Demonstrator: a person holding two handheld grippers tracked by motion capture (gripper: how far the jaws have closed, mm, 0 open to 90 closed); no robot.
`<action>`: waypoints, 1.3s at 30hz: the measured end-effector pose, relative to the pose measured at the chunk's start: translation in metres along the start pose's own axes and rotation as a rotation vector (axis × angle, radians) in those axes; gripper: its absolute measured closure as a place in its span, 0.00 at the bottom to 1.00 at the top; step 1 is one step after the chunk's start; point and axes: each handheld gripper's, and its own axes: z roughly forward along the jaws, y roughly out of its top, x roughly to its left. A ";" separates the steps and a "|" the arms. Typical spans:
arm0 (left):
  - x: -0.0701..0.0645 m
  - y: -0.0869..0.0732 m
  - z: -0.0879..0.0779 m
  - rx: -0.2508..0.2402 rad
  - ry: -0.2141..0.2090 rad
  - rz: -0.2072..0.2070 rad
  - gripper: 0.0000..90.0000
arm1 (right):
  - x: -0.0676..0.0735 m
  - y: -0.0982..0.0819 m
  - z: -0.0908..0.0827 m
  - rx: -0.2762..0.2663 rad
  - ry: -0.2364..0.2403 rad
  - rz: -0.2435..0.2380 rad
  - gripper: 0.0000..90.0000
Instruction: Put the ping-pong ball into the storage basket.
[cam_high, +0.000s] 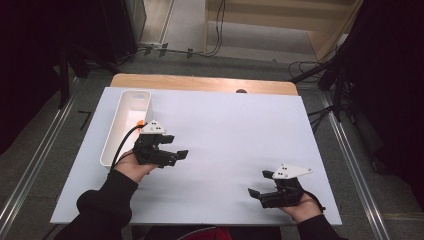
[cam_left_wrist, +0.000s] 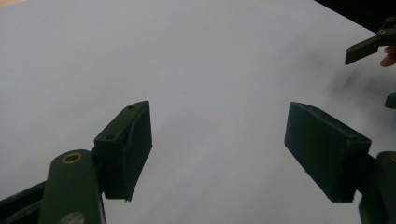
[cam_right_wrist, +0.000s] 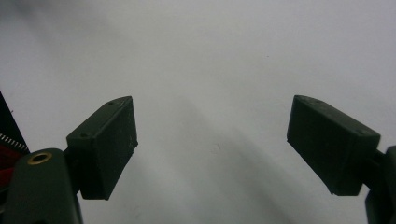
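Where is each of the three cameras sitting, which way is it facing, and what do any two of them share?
High view: above the person's side, facing forward and down on the white table; both forearms, the left gripper, the right gripper and a white bin show.
Left gripper view: rides the left gripper, looking along its spread fingers at bare tabletop.
Right gripper view: rides the right gripper, facing bare tabletop between its spread fingers.
Shared: the right gripper, at the left gripper view's right edge and in the high view.
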 end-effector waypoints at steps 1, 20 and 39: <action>0.000 -0.001 0.000 -0.002 -0.001 0.000 0.26 | 0.000 0.000 0.000 0.001 -0.003 -0.001 0.16; -0.012 -0.026 -0.001 -0.004 -0.070 0.057 0.27 | 0.000 0.000 0.001 0.003 -0.003 -0.011 0.16; -0.024 -0.049 0.003 0.065 -0.154 0.139 0.27 | 0.000 0.000 0.001 0.003 -0.006 -0.006 0.16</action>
